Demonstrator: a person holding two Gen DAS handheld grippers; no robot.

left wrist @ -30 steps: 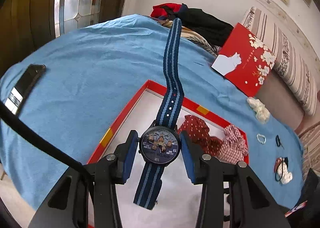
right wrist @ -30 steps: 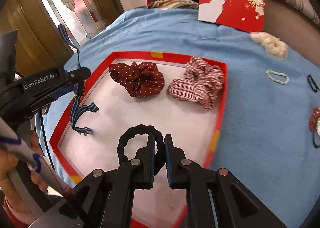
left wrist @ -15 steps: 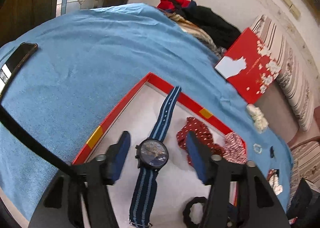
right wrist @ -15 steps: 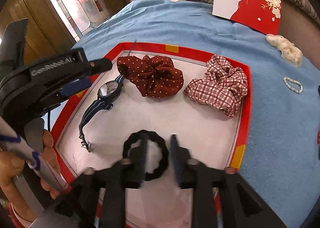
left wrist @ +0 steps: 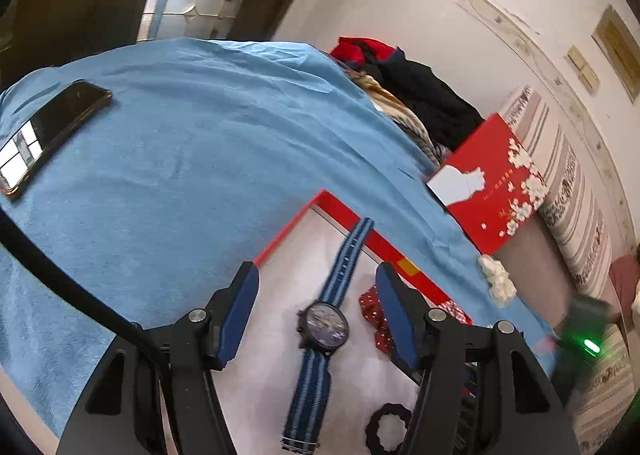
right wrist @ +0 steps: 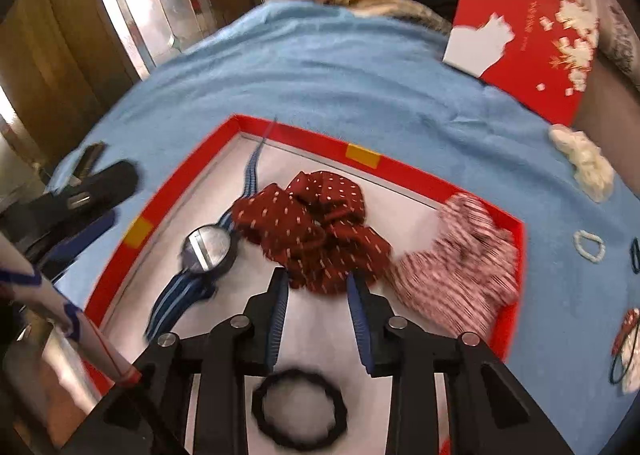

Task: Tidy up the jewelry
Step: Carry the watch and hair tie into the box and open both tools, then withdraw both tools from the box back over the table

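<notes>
The red tray point(right wrist: 400, 171) on the blue cloth point(left wrist: 180, 159) serves as the landmark here. Inside it lie the watch point(left wrist: 323, 325), the dotted red scrunchie point(right wrist: 316, 223), the checked scrunchie point(right wrist: 464, 255) and the black hair ring point(right wrist: 298, 409).

The left gripper point(left wrist: 318, 307) hangs over the tray with its jaws standing apart. The watch lies flat on the tray floor between them, but the pads do not touch it, so this gripper holds nothing. The long axis of the watch runs from the tray's near side to its far rim, where the strap tip rests on the red edge.

The right gripper point(right wrist: 318, 319) is over the near part of the tray. Its jaws are partly apart and closing, and nothing is between them; the black hair ring lies free on the tray floor below and behind the fingertips.

The things not yet in the tray lie on the cloth beyond its right side: the white scrunchie point(right wrist: 584, 163), the small bead ring point(right wrist: 588, 247) and a few more hair ties point(right wrist: 626, 351). All are on the side of the right gripper and well apart from the left one. The next pick probably belongs to the right hand, which must travel sideways past the checked scrunchie and out over the tray's right rim.
</notes>
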